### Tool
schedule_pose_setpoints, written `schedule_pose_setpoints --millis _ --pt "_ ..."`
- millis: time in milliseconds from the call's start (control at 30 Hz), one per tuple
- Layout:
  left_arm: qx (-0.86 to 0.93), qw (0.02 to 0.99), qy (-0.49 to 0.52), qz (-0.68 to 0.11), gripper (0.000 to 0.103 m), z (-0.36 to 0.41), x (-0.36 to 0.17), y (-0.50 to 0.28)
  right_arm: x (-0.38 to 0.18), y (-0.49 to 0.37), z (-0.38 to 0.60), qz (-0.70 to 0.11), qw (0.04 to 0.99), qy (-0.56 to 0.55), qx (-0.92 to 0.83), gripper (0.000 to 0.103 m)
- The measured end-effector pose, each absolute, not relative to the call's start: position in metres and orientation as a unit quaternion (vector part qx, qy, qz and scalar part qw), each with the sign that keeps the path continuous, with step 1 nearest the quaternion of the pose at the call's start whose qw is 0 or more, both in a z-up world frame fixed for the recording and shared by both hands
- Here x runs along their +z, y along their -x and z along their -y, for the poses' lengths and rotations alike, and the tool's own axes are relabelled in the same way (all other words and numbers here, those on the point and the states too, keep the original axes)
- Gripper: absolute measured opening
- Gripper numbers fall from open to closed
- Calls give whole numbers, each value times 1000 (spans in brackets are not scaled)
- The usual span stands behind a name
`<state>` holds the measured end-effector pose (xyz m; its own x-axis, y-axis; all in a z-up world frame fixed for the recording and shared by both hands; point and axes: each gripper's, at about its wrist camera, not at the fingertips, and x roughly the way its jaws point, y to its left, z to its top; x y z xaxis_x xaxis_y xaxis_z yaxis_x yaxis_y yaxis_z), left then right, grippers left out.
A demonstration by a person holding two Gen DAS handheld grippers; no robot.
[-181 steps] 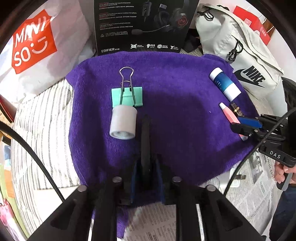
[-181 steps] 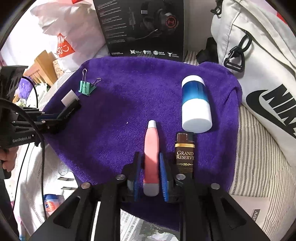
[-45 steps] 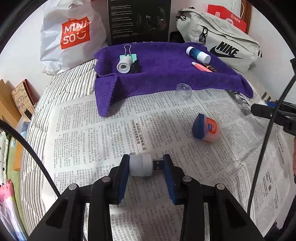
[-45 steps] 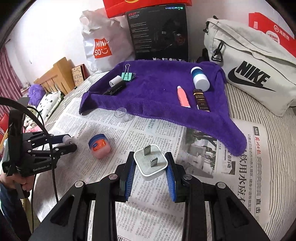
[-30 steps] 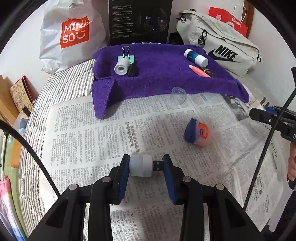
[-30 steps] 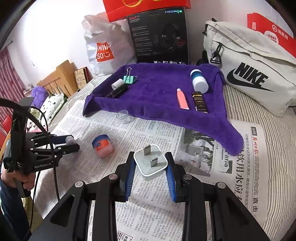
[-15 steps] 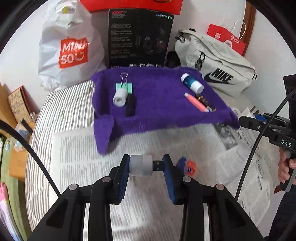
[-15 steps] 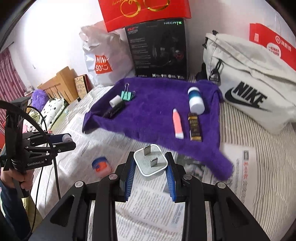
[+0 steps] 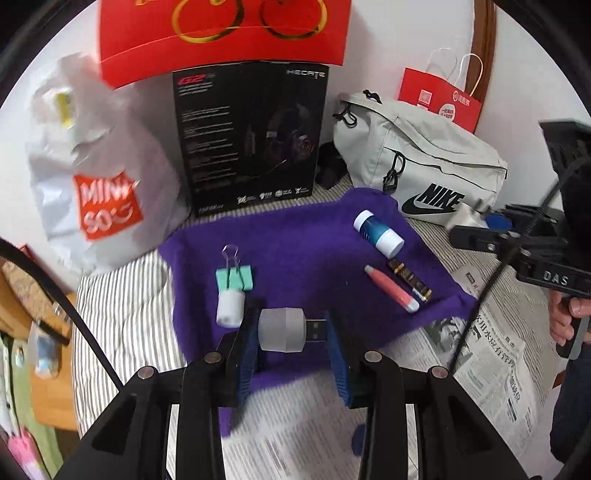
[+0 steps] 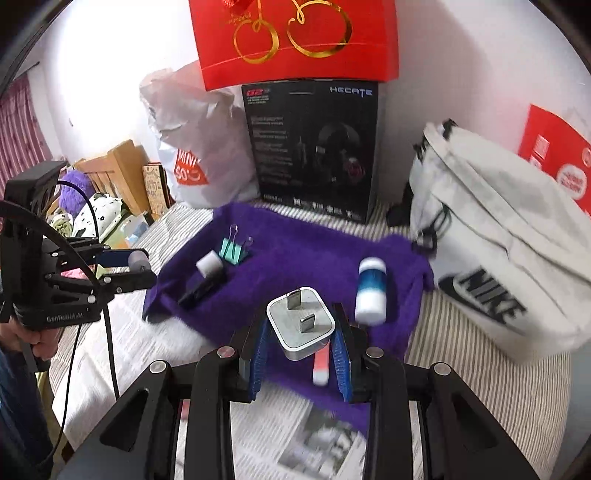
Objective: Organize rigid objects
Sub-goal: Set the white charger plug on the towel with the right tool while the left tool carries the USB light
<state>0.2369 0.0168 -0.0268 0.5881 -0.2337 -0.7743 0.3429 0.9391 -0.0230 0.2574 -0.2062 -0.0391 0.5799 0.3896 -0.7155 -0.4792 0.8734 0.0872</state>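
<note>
My left gripper (image 9: pixel 291 341) is shut on a small white USB plug-in device (image 9: pixel 286 329), held in the air over the near edge of the purple towel (image 9: pixel 306 240). My right gripper (image 10: pixel 300 341) is shut on a white wall charger (image 10: pixel 301 325) with its two prongs up, also above the towel's near edge. On the towel lie a green binder clip (image 9: pixel 234 277), a white roll (image 9: pixel 230 310), a blue-and-white bottle (image 9: pixel 377 233), a pink tube (image 9: pixel 392 293) and a dark gold-labelled stick (image 9: pixel 409 279). A black stick (image 10: pixel 203 286) lies by the roll.
Behind the towel stand a black headset box (image 9: pixel 251 136), a white Miniso bag (image 9: pixel 96 177), a grey Nike bag (image 9: pixel 417 166) and red paper bags (image 9: pixel 221 33). Newspaper (image 9: pixel 491 365) covers the striped bed in front. A hand (image 9: pixel 565 321) holds the right gripper's handle.
Both grippers have risen and moved toward the towel with their objects still held. The towel's items now appear much closer, and the small blue-lidded jar and clear cup have dropped out of sight.
</note>
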Motion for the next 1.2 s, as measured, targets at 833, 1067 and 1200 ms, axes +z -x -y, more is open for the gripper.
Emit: schedule_pose_setpoints --millis 833,1067,1200 --pt "-184 873 -80 -444 34 -14 -60 -337 -99 -368 183 -445 860 58 241 31" --pt "-184 872 -69 -448 34 -19 -69 -344 -111 -372 179 -452 856 68 240 31" --pt "-184 874 -62 -446 34 -24 -67 -345 -114 -371 177 -450 855 80 244 31"
